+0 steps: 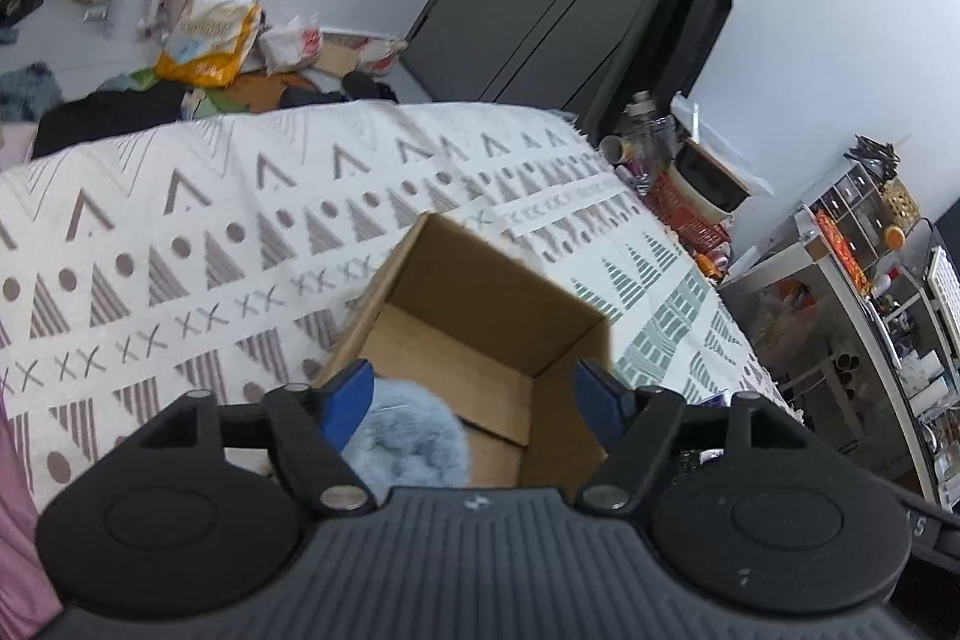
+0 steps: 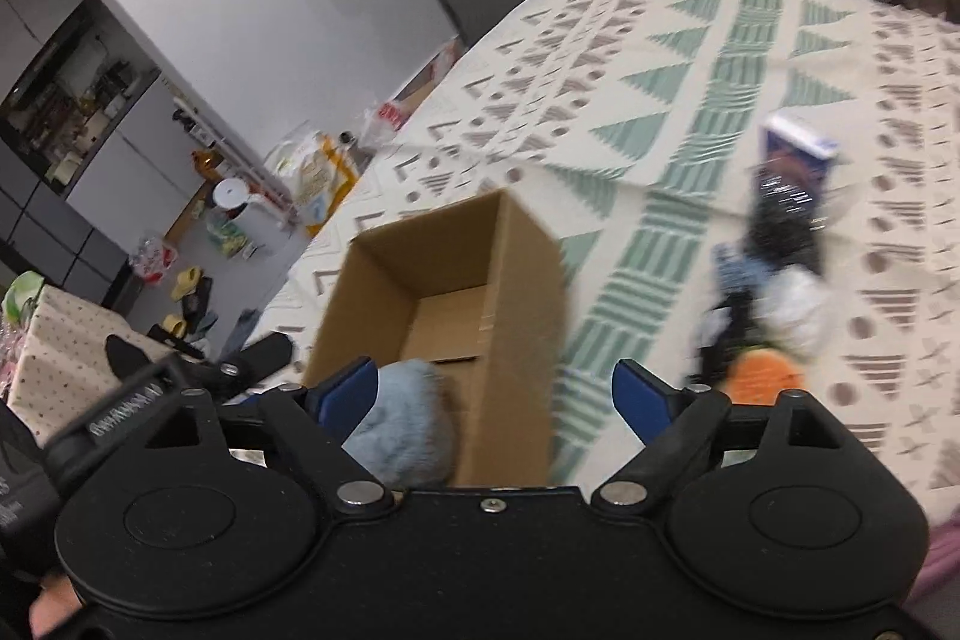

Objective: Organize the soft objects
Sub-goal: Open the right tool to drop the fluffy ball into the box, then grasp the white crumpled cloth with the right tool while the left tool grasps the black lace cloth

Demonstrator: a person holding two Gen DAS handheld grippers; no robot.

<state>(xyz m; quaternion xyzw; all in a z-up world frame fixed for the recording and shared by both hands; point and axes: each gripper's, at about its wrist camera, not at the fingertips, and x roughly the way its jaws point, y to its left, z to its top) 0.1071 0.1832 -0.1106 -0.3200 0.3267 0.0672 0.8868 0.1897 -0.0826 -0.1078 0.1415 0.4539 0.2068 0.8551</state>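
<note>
While both sets of tongs hang over the same cardboard box (image 1: 480,340), neither grips anything. Left gripper (image 1: 474,394): blue fingertips (image 1: 348,400) spread wide, released. Right gripper (image 2: 495,397): blue fingertips (image 2: 345,397) likewise spread, released.

Pale blue fluffy item (image 1: 414,445) lies inside the box at its near end, just beside the left-hand fingertip in both views, below the fingers rather than between them. Contact with that fingertip cannot be told. Rest of the box floor bare, flaps visible at the bottom. Box stands upright and open-topped on a patterned cloth (image 1: 180,250), cream with brown triangles, dots, crosses and green bands.

Left wrist view only: dark door (image 1: 540,10) beyond the cloth's far edge, cluttered floor with a yellow-and-white bag (image 1: 210,34), a red basket (image 1: 690,214) holding a bowl at the cloth's far right corner, shelving (image 1: 870,220) to the right.

Right wrist view only: a blurred heap on the cloth, well to the right of the box, including an orange soft item (image 2: 759,373), something white (image 2: 798,310), dark pieces (image 2: 780,226) and a blue-and-white carton (image 2: 798,148). Blur hides finer detail. At lower left, part of the other gripper's black body and a spotted cloth (image 2: 66,340).
</note>
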